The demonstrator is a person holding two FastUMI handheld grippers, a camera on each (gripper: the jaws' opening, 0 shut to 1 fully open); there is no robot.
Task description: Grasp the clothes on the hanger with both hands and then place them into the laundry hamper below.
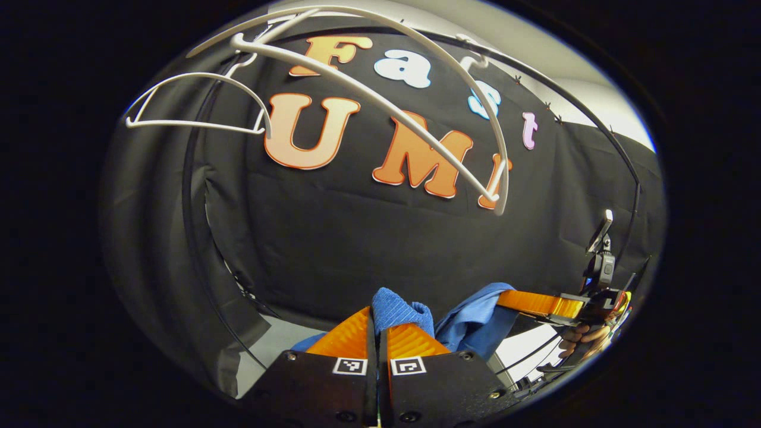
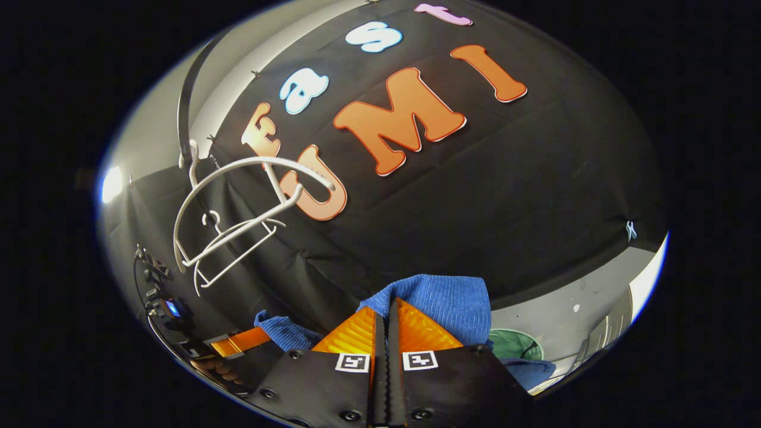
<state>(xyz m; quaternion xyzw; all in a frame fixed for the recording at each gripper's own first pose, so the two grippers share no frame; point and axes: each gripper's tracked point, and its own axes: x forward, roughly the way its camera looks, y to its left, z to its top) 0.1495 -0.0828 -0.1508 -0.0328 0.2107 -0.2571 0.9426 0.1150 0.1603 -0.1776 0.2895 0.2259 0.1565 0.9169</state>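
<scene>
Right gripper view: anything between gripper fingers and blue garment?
Nothing. The right gripper is closed on the blue garment, cloth bunching directly at its fingertips.

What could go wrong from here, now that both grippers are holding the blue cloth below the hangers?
1. Each grip looks thin: the left gripper and the right gripper pinch only a fold of the blue ribbed cloth garment, so it might slip out on the way down.
2. The green laundry hamper sits off to one side, so a straight drop could miss it.
</scene>
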